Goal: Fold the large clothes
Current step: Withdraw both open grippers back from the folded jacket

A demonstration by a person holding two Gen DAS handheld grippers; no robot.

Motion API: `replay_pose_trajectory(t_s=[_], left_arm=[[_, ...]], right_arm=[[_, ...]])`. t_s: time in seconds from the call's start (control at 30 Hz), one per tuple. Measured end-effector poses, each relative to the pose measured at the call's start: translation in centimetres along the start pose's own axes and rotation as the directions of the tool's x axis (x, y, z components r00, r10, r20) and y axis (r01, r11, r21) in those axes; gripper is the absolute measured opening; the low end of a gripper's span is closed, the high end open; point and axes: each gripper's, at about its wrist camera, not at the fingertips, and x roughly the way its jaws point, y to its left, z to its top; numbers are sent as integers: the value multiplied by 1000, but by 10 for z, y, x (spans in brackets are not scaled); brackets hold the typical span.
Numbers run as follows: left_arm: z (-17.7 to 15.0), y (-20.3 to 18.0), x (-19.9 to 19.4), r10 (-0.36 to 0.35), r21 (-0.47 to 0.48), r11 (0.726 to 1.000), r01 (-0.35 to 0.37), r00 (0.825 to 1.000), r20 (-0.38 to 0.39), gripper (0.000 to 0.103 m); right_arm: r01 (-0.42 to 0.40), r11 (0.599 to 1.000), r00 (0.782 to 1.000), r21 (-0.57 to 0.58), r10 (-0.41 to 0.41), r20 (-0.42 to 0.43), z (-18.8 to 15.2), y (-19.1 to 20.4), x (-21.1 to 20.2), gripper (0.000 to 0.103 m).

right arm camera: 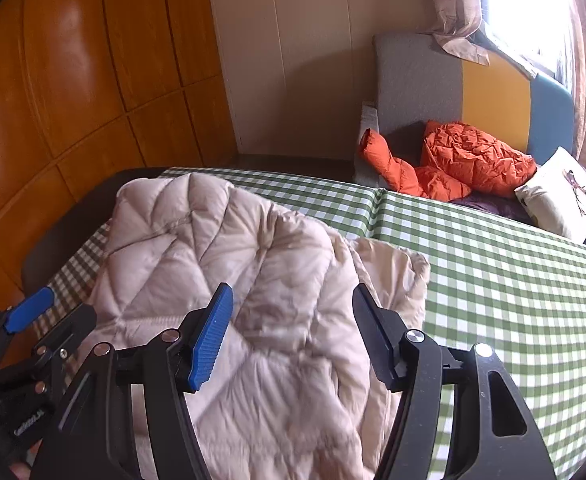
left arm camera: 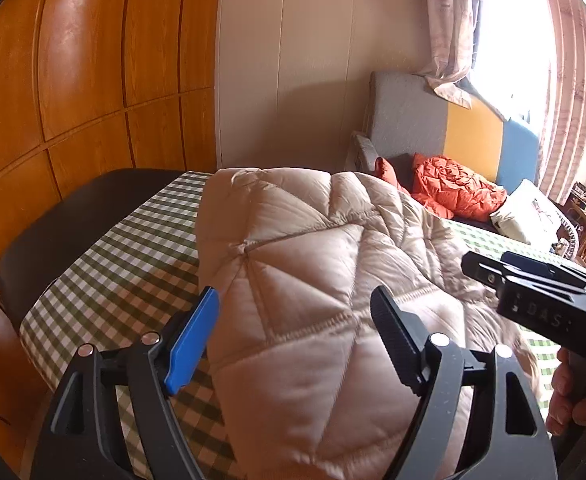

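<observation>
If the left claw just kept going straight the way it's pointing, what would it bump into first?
Most likely the beige quilted jacket lying on the checked tablecloth: it fills the space ahead of the open left claw. How far ahead is hard to judge.

Raised letters "DAS" on the right gripper [left arm camera: 489, 276] body — nothing else legible

Left hand-held gripper [left arm camera: 295, 336]: black frame, silver round pivot screws, one blue ribbed pad at 9 o'clock, one black ribbed pad at 3 o'clock. Right hand-held gripper [right arm camera: 291, 336]: identical build; pale lettering on its black housing. Bare hand [left arm camera: 565, 396], no sleeve visible.
</observation>
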Motion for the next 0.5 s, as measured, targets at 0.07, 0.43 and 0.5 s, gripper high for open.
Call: replay_pose_trajectory(t_s=[0.07,0.43,0.5], left_arm=[[-7,0,-12,-2,3,1000,2,1000,10,80],[-47,-4,-63,-18,36,999,16,999,37,92],[-54,-5,-69,-15,41,999,13,999,41,96]], right_arm=[[-2,1000,1000,-6,2,5,-9,-1,-12,62],[-1,999,1000,-41,1,2,-66,-2,-52,62],[0,999,1000,-37,0,-4,-75,-4,-56,62]])
